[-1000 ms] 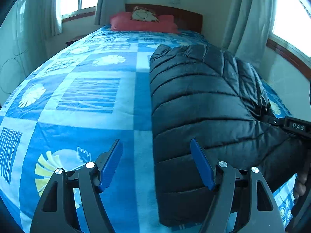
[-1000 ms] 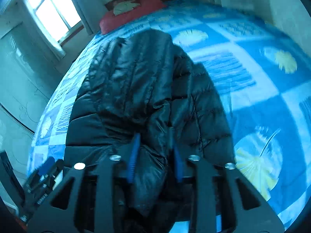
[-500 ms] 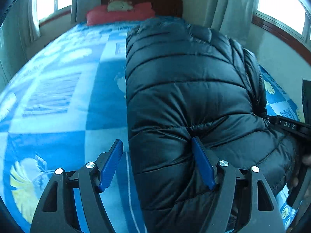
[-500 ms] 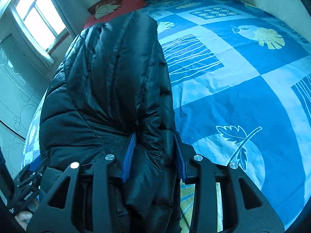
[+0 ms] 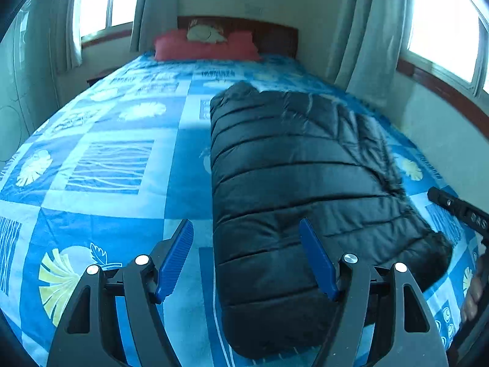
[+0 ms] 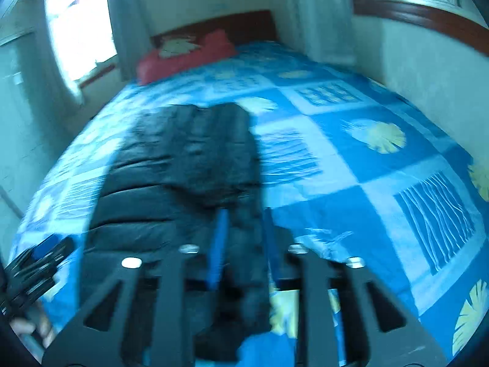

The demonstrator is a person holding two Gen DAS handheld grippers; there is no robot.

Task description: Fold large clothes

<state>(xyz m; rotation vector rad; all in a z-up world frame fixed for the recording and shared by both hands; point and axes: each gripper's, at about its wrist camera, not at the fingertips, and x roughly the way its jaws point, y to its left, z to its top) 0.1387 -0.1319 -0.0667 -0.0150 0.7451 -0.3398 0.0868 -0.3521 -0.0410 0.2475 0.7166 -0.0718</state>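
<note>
A black quilted puffer jacket lies folded lengthwise on the blue patterned bedspread. My left gripper is open, its blue pads apart over the jacket's near left edge, holding nothing. In the blurred right wrist view the jacket stretches away from me. My right gripper has its blue pads close together with a strip of the jacket's near edge between them. The right gripper's body shows at the right edge of the left wrist view.
A red pillow and a wooden headboard are at the far end of the bed. Curtained windows flank the bed on both sides. A wall runs close along the bed's right side.
The jacket was lifted up half a second ago and now lies flat on the bed. Both grippers pulled back toward the bed's near end. The left stayed open, the right stayed shut on the jacket.
</note>
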